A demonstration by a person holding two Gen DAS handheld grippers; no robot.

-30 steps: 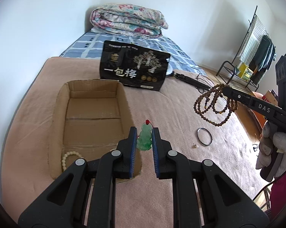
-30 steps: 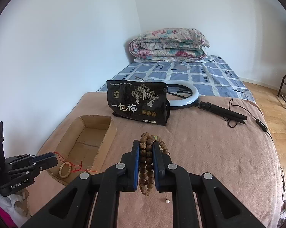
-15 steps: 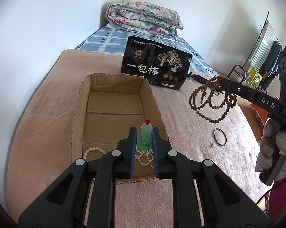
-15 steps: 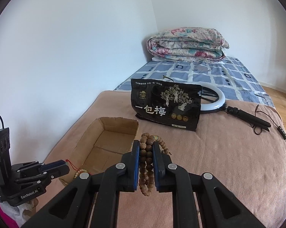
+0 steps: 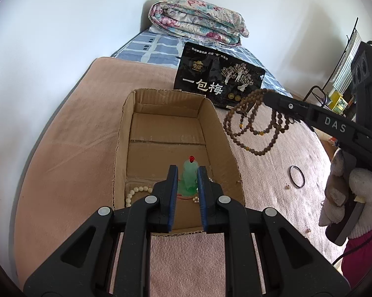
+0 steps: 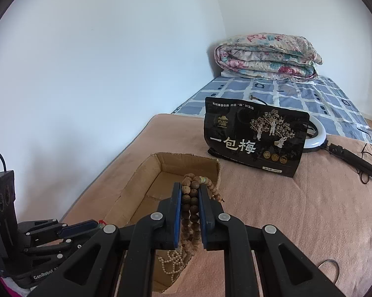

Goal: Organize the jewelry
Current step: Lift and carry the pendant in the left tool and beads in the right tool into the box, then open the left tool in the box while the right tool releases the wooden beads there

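Both hands have carried their loads in over the cardboard box (image 5: 166,133) on the bed's pink blanket (image 5: 62,173); a second ago both hung short of it. Right tongs (image 6: 189,198), clamped narrow on the wooden bead necklace (image 5: 255,128), now hang at the box's right wall, loops dangling just outside the rim. Left tongs (image 5: 187,180), pinched on the green jade pendant (image 5: 190,178), sit above the box's near end, over the white bead bracelet (image 5: 136,193) already inside. Judgement: release is next. A dark ring (image 5: 297,177) remains on the blanket.
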